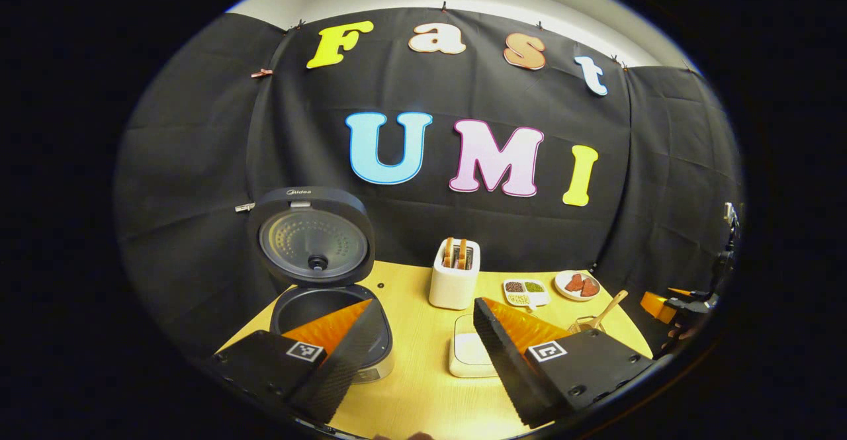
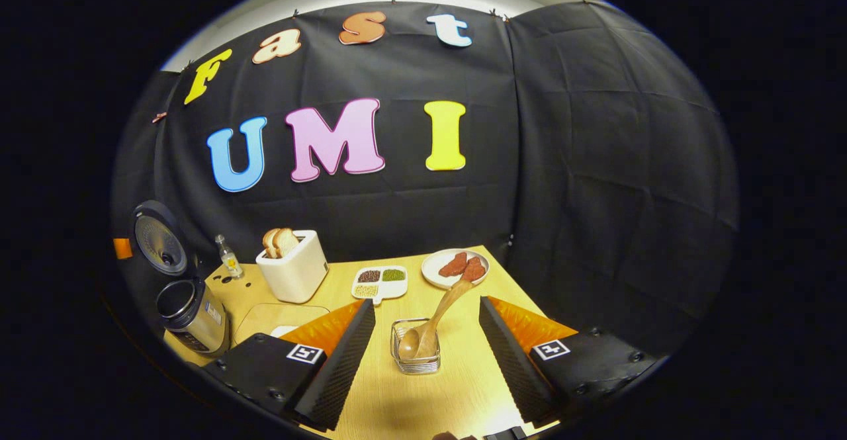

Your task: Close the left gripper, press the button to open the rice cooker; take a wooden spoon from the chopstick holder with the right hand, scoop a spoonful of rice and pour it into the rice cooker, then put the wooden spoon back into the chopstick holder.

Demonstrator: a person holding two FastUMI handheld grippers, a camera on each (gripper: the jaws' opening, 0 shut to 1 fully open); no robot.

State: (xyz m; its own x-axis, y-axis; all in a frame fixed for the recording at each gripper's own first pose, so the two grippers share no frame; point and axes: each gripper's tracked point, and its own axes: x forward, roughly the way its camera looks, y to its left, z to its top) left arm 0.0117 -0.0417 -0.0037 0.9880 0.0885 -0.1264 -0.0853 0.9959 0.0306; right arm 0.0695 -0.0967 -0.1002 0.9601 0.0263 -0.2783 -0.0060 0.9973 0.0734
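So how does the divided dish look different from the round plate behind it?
The divided dish is squarish with compartments holding separate dark, green and pale grains; the round plate has one open surface carrying reddish slices. The divided dish sits nearer the toaster, the round plate towards the table's far corner. Both are white and lie flat on the table.

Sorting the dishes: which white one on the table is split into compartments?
The rectangular dish beside the toaster, holding separate grain piles; the round plate is undivided.
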